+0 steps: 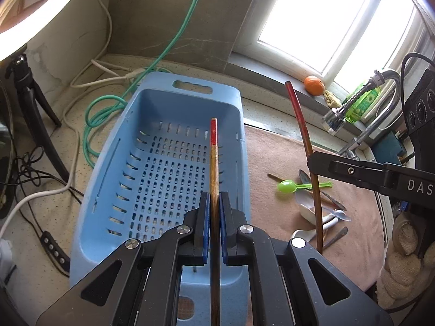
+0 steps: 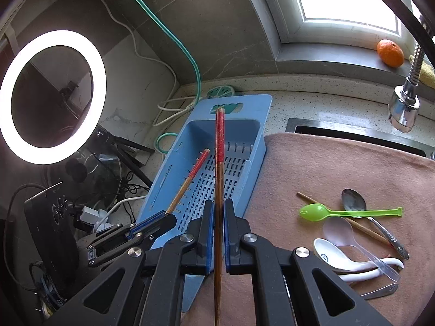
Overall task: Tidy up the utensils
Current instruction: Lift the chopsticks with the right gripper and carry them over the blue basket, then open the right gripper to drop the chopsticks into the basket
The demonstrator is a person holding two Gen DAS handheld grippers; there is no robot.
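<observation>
A chopstick (image 1: 214, 163) was clamped in the left gripper (image 1: 214, 206), another chopstick (image 2: 219, 168) in the right gripper (image 2: 218, 217); both pointed lengthwise over the blue basket (image 1: 108, 179) at frame centre, the left nearer.

Two red-tipped chopsticks (image 2: 219, 163) (one per claw), one blue basket (image 2: 255, 146), one green spoon (image 2: 312, 212), one orange (image 2: 390, 53)

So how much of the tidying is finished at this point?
Nothing lies in the blue basket yet. In hand: the left gripper and right gripper each pinch one red-tipped chopstick above it. Left: the green spoon, metal spoon, white spoons, clear spoon and another chopstick on the pink cloth.
</observation>
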